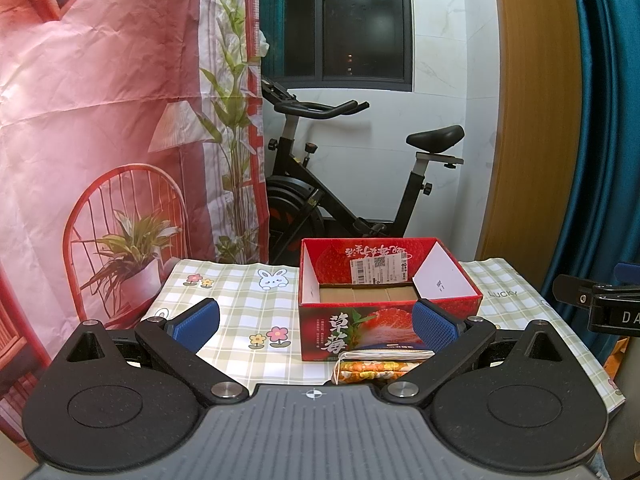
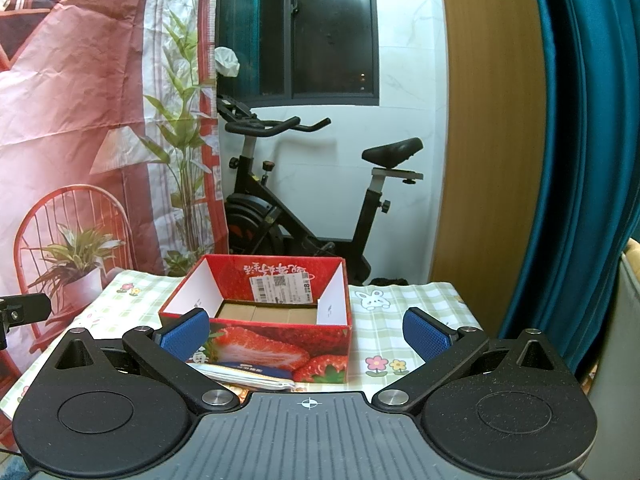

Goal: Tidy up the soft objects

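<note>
A red strawberry-print cardboard box (image 1: pixel 360 330) stands open and empty on the checked tablecloth (image 1: pixel 248 292); it also shows in the right wrist view (image 2: pixel 280 352). A folded orange floral cloth pouch with white edge (image 1: pixel 372 368) lies on the table against the box's near side, partly hidden by the gripper body; in the right wrist view (image 2: pixel 248 378) only its top shows. My left gripper (image 1: pixel 316 322) is open and empty, above the table's near edge, the pouch between and below its fingers. My right gripper (image 2: pixel 306 336) is open and empty, in front of the box.
A black exercise bike (image 1: pixel 340 184) stands behind the table. A printed red backdrop (image 1: pixel 100 120) hangs at the left, a wooden panel (image 2: pixel 480 140) and teal curtain (image 2: pixel 580 140) at the right. The right gripper's body (image 1: pixel 600 306) juts in at the right edge.
</note>
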`<state>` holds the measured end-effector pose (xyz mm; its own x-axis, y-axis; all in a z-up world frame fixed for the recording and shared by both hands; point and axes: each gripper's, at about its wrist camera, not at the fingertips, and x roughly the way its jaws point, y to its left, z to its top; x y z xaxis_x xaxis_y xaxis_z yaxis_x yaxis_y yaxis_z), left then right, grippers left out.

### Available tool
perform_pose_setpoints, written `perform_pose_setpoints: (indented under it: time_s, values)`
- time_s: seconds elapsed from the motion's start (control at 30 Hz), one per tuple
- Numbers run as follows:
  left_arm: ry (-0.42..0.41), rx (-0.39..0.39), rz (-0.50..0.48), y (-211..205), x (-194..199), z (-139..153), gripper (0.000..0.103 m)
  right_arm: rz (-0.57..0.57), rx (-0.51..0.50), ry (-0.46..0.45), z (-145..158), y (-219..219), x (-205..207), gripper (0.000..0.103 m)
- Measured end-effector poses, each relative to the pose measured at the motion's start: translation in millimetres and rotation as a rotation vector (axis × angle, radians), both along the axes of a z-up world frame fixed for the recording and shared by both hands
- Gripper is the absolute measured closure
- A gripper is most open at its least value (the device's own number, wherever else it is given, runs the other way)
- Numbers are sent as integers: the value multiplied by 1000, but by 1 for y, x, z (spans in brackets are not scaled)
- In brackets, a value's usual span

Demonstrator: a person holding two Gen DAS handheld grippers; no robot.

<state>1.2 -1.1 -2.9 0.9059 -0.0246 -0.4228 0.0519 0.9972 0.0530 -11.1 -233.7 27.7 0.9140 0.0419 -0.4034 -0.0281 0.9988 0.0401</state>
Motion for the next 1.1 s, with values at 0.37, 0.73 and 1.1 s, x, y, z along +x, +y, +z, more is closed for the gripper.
perform_pose_setpoints:
  time_s: [0.37, 0.73, 1.1]
  values:
    - [1, -2, 0, 0, -1, -1, 0, 0, 1, 3, 0, 1, -1, 0]
    - [22, -30, -8, 2, 3, -6, 0, 0, 20, -2, -6, -7, 6, 0]
    - [-21, 12, 20, 11, 31, -10, 0, 103, 146, -81, -22, -20, 31, 0]
